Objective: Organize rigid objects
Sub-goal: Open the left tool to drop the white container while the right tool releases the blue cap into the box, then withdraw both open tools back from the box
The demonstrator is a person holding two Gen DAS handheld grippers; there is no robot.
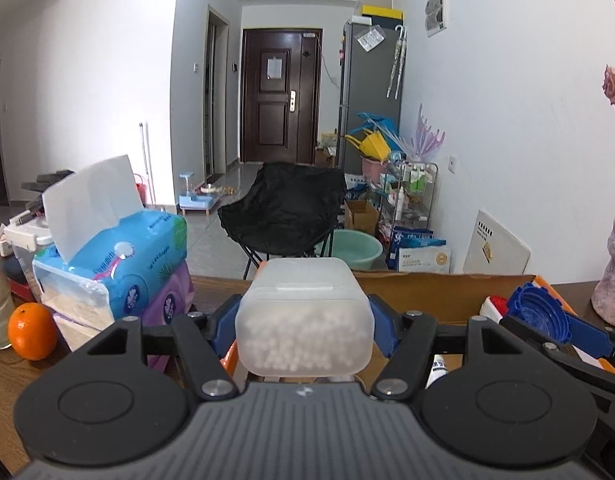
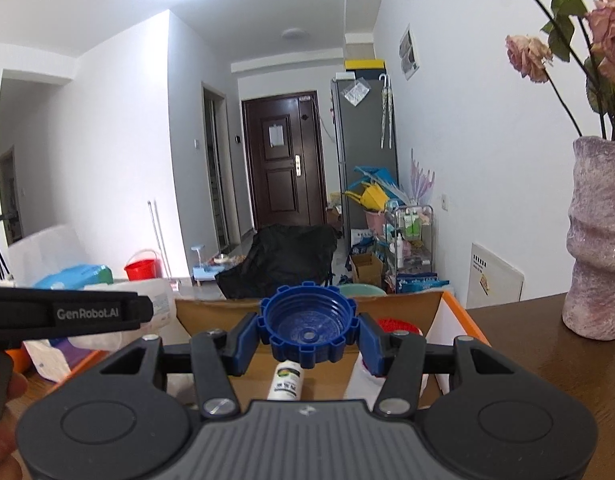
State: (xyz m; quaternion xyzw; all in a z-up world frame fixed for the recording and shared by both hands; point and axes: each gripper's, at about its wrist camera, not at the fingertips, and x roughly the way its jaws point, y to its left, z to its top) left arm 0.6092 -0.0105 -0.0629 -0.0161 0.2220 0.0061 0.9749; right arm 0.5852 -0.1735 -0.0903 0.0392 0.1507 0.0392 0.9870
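Observation:
My left gripper (image 1: 304, 322) is shut on a frosted plastic box (image 1: 303, 316) full of small white balls, held above the left part of an open cardboard box (image 1: 435, 288). My right gripper (image 2: 307, 330) is shut on a blue ridged cap (image 2: 307, 326), its hollow side facing the camera, over the same cardboard box (image 2: 403, 304). In the left wrist view the blue cap (image 1: 541, 312) and the right gripper's fingers (image 1: 587, 332) show at the right. Inside the box lie a small white bottle (image 2: 286, 380) and a red-topped white item (image 2: 397, 326).
Tissue packs (image 1: 115, 264) are stacked left of the box, with an orange (image 1: 31, 332) beside them. A mauve vase (image 2: 597, 240) with dried roses stands at the right on the brown table (image 2: 547, 360). Beyond the table are a black chair (image 1: 283, 208) and clutter.

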